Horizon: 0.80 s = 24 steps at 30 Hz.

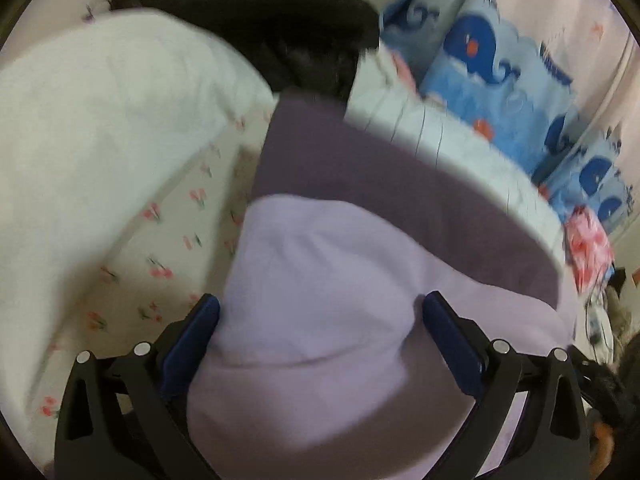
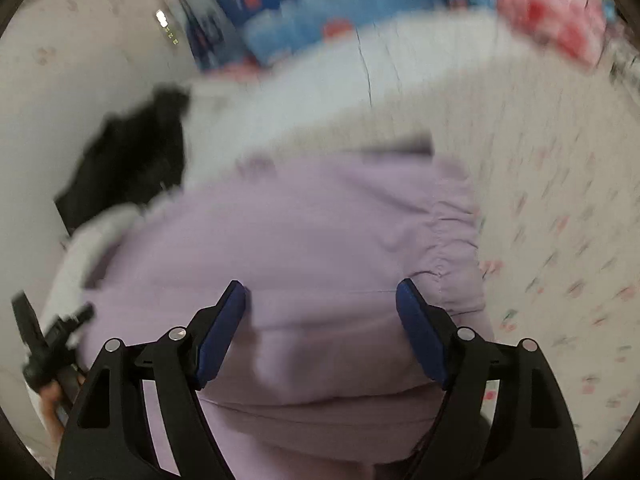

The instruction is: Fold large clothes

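Mid-fold: lilac garment bunched on the bed, both my claws spread over it.

In the left view, my left claw (image 1: 320,312) stands spread with lilac garment (image 1: 320,280) bulging between its pads; I cannot tell whether they bear on it. A white pillow (image 1: 88,112) fills the upper left, a black garment (image 1: 260,12) the top centre, a blue whale-print fabric (image 1: 500,80) the upper right. In the right view, my right claw (image 2: 320,300) is likewise spread, low centre, gripping nothing. I judge the next move calls for closing on an edge near the gathered hem (image 2: 456,248) and drawing it flat. The flowered bed sheet (image 2: 560,220) lies at right; the pictures are blurred.
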Each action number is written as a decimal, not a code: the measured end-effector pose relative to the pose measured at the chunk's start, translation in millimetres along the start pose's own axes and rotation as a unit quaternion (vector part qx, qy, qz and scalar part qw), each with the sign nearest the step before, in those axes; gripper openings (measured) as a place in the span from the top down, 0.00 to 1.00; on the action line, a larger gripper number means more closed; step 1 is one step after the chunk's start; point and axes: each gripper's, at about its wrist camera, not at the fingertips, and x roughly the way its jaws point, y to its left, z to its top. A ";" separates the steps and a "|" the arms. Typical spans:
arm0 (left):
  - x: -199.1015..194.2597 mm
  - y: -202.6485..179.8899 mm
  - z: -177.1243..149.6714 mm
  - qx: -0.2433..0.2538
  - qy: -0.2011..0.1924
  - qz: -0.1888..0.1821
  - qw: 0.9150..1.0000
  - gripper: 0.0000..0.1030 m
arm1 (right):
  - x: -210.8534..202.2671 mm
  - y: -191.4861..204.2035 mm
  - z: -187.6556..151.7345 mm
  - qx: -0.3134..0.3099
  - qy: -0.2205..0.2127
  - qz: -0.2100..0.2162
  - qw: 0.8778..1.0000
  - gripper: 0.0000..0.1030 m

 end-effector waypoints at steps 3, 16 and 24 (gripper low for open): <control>-11.4 1.9 4.5 -0.022 -0.009 0.003 1.000 0.06 | -25.0 14.1 11.3 -0.005 -0.026 -0.008 1.000 0.28; -0.2 5.4 1.4 -0.018 0.007 0.011 1.000 0.06 | -28.5 -11.0 11.1 0.017 -0.048 -0.059 0.997 0.13; -21.1 11.0 -1.2 -0.012 0.025 -0.005 1.000 0.06 | -17.9 -24.4 -3.0 0.025 0.053 -0.036 0.998 0.12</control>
